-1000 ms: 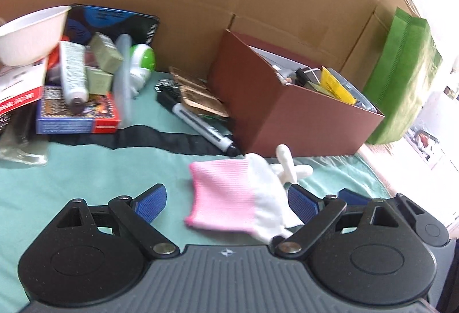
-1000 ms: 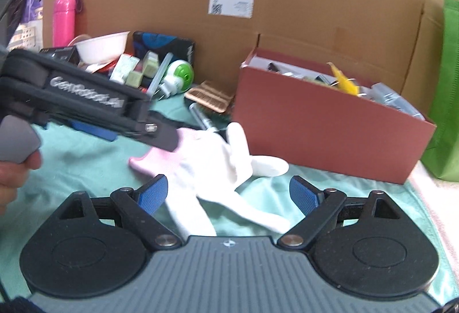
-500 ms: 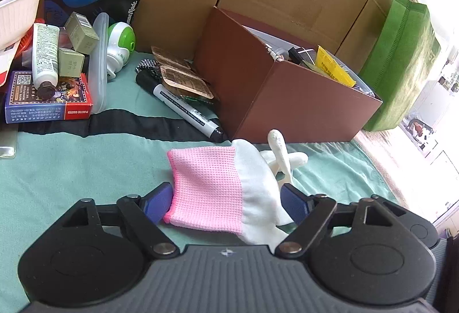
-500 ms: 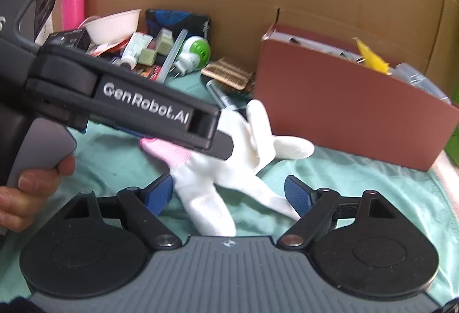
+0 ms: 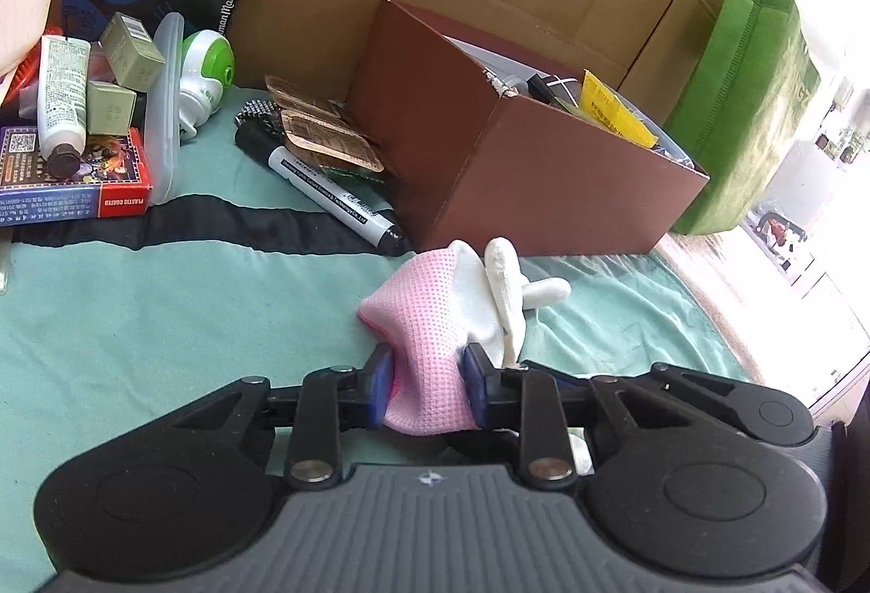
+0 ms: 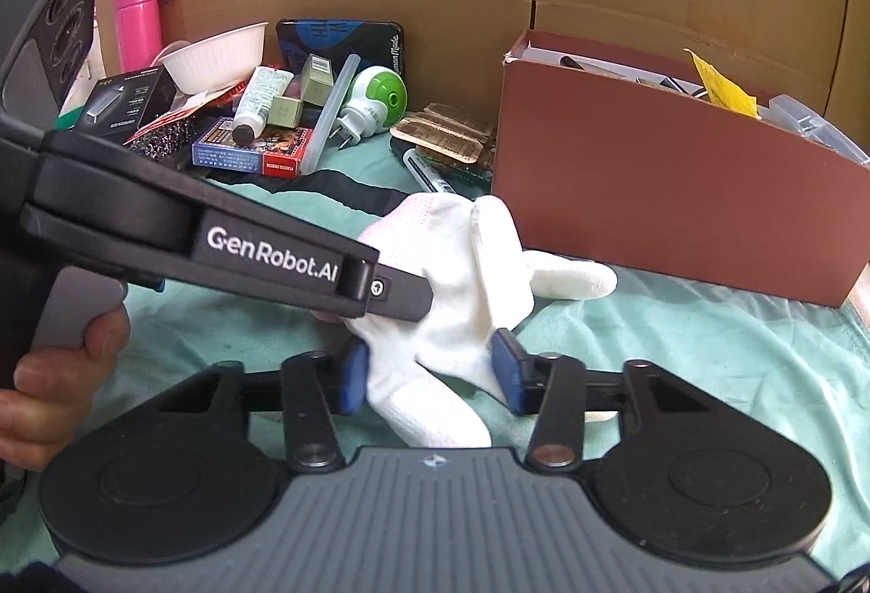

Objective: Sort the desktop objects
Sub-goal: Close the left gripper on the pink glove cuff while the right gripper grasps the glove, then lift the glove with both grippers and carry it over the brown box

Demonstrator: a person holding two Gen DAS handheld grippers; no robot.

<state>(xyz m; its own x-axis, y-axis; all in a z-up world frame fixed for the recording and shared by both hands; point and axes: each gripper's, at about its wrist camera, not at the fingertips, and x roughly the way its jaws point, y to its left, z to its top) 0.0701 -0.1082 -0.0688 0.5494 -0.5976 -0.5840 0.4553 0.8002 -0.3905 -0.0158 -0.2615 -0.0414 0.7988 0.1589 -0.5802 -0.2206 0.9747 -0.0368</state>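
A white glove with a pink cuff (image 5: 435,315) lies on the green cloth in front of a brown box (image 5: 544,168). My left gripper (image 5: 427,389) is shut on the pink cuff, which bunches up between the blue pads. In the right wrist view the glove (image 6: 457,288) spreads its white fingers towards me. My right gripper (image 6: 429,372) has its jaws partly closed around the glove's fingers, with the pads near or touching the fabric. The left gripper's body (image 6: 217,234) crosses that view and hides the cuff.
A black and white marker (image 5: 331,196) and copper-coloured packets (image 5: 326,141) lie left of the box. A pile at the back left holds a card box (image 5: 70,179), a tube, a green and white plug-in device (image 5: 204,70) and a white bowl (image 6: 215,54). A green bag (image 5: 745,103) stands right. Cardboard walls stand behind.
My left gripper moved forward over the cuff and shut on it, bunching it up. My right gripper narrowed from wide open to close around the glove's fingers.
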